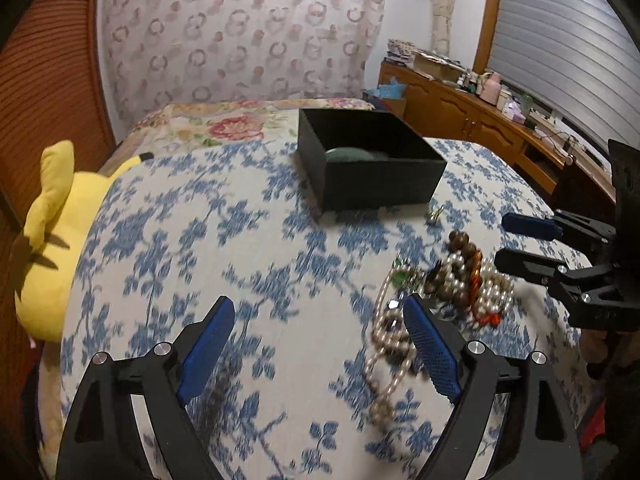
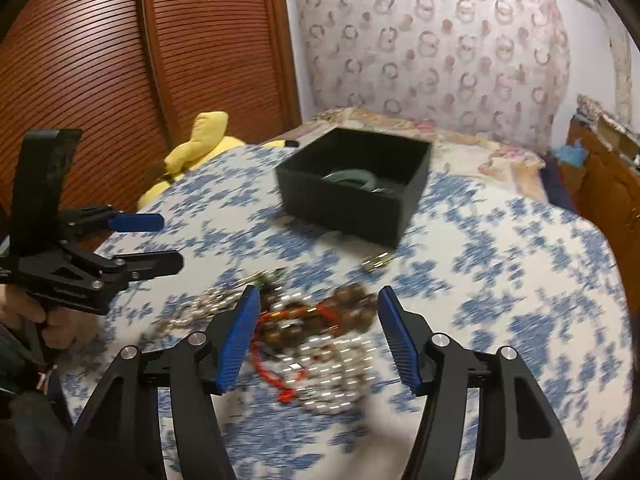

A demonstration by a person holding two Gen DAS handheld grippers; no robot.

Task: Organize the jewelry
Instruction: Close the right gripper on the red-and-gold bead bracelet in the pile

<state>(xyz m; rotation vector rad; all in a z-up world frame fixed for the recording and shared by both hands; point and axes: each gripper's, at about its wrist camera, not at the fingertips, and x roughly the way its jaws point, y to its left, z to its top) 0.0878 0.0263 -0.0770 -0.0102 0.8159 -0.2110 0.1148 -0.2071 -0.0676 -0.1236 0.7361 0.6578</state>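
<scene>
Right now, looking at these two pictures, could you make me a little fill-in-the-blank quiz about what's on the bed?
1. The black box has no lid on and holds a ____ bangle.
2. The tangled jewelry pile lies on a bedspread patterned with flowers in ____.
3. The plush toy at the bed's edge is coloured ____.
4. The left gripper and right gripper both have their fingers ____.

Missing words: green; blue; yellow; open

A home bedroom is indicated. A bed [image 1: 240,240] is covered with a blue floral bedspread, and a yellow plush toy [image 1: 52,232] is placed at its edge. Louvered wooden wardrobe doors [image 2: 120,60], a patterned curtain [image 1: 240,32] and a cluttered wooden sideboard [image 1: 460,108] are seen around it.
</scene>
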